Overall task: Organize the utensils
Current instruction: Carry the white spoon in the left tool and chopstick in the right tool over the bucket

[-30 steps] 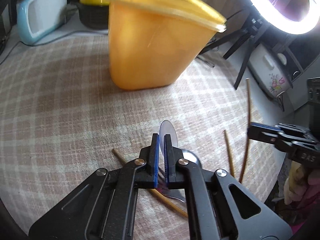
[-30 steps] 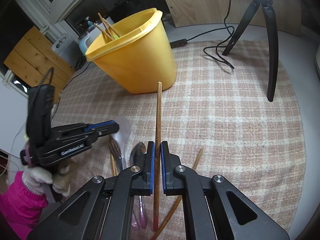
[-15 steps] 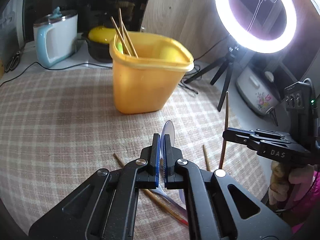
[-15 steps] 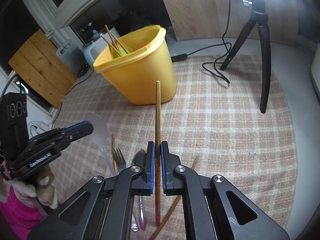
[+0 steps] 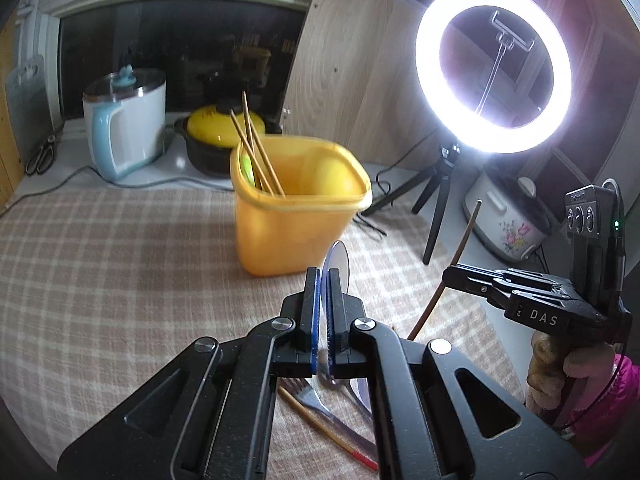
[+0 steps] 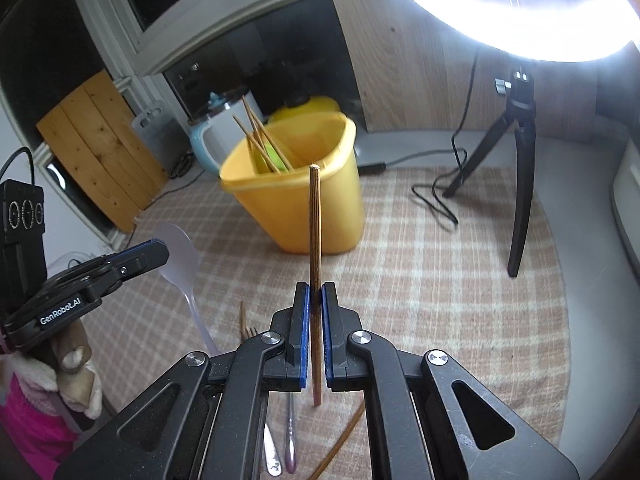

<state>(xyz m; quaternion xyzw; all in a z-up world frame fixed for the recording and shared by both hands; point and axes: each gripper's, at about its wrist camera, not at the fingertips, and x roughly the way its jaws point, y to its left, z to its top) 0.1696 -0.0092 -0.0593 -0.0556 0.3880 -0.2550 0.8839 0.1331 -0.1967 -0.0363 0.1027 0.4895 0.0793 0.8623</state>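
A translucent spoon (image 5: 338, 264) is clamped between the closed jaws of the left gripper (image 5: 324, 280), low in the middle of the left wrist view, with the bowl held upright and edge-on ahead of the fingertips. In the right wrist view the same spoon (image 6: 180, 252) is seen at centre left, its handle slanting down behind the gripper. A chopstick (image 6: 315, 248) is pinched in the right gripper (image 6: 315, 296) and is held nearly vertical, so that its tip points over the rim of the yellow bin (image 6: 304, 200) in the middle of the frame. Both utensils appear to be held end-up so that they can be dropped straight into the bin, where several chopsticks (image 5: 256, 152) and something green are already leaning against the far left wall. On the checked cloth (image 5: 120, 260), at the bottom of the left view, a fork (image 5: 308, 392) and another chopstick (image 5: 320, 428) are left lying; they are judged to be the remaining work.

Compared with the frames of a second ago, both grippers are raised and tilted back: the bin, then large and close at the top of the left view, now sits smaller and near the centre, and the ring light (image 5: 494, 68) is seen whole at upper right. The chopstick and spoon, then close to the cloth, are now lifted clear of it. Each grip is unchanged.
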